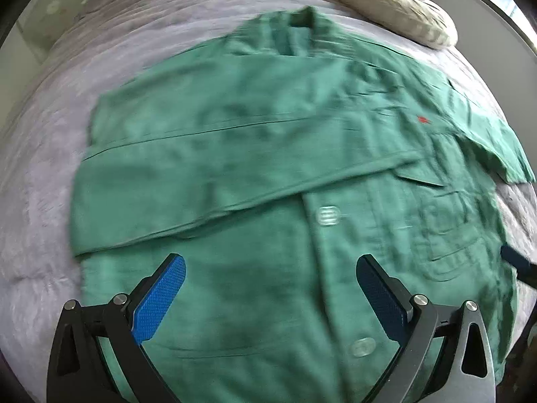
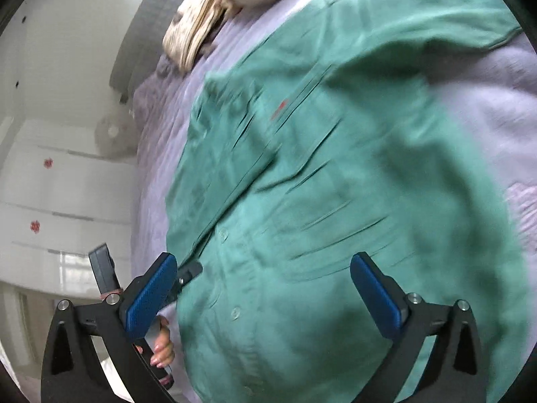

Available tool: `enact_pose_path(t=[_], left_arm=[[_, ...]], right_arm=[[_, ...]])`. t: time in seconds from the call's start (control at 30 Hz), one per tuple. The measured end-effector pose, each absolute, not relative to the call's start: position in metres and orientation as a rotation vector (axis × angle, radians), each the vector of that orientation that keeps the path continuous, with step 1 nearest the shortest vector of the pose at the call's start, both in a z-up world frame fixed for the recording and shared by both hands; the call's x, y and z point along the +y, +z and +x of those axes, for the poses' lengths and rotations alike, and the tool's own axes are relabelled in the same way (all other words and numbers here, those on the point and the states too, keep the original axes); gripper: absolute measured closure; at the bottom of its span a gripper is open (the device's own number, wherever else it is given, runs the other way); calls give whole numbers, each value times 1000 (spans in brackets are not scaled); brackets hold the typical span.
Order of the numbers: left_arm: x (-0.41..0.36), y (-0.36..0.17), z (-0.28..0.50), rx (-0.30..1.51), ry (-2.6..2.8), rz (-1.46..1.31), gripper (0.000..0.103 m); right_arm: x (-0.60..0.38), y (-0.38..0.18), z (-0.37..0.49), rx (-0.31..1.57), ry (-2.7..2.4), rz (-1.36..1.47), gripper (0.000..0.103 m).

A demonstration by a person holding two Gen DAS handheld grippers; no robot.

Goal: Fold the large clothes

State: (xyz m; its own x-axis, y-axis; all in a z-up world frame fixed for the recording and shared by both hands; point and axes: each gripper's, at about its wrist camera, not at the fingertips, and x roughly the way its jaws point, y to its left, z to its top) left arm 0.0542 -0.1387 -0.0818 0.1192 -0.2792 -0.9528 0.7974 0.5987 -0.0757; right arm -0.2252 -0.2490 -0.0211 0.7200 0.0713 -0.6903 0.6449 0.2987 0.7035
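A large green button shirt (image 1: 268, 154) lies flat on a lilac-grey bed cover (image 1: 43, 174), front up, collar at the far side. Its left sleeve is folded across the chest. It has a small red mark (image 1: 422, 119) and white buttons (image 1: 327, 216). My left gripper (image 1: 270, 299) is open and empty above the shirt's lower front. My right gripper (image 2: 263, 297) is open and empty above the same shirt (image 2: 335, 168), seen tilted. The left gripper's tip (image 2: 189, 273) and the hand holding it (image 2: 161, 346) show at the lower left of the right wrist view.
A beige pillow (image 1: 396, 10) and crumpled beige cloth (image 2: 198, 30) lie at the head of the bed. White drawers (image 2: 50, 201) with red stickers stand beside the bed. A dark tip (image 1: 518, 263), seemingly the right gripper, shows at the shirt's right edge.
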Motion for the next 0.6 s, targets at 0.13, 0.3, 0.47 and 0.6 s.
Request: enact_pose_path(t=[0.13, 0.3, 0.47, 0.6], left_arm=[[-167, -82, 31, 1209, -879, 554, 1], [-201, -79, 5, 1210, -928, 568, 1], [-231, -78, -19, 1208, -980, 579, 1], [-253, -78, -38, 1193, -1002, 598, 1]], right_arm=[[-285, -14, -266, 660, -489, 1232, 0], [-327, -16, -311, 601, -578, 1262, 0], [-363, -24, -349, 561, -665, 1282, 0], [-392, -32, -381, 506, -726, 1330, 0]])
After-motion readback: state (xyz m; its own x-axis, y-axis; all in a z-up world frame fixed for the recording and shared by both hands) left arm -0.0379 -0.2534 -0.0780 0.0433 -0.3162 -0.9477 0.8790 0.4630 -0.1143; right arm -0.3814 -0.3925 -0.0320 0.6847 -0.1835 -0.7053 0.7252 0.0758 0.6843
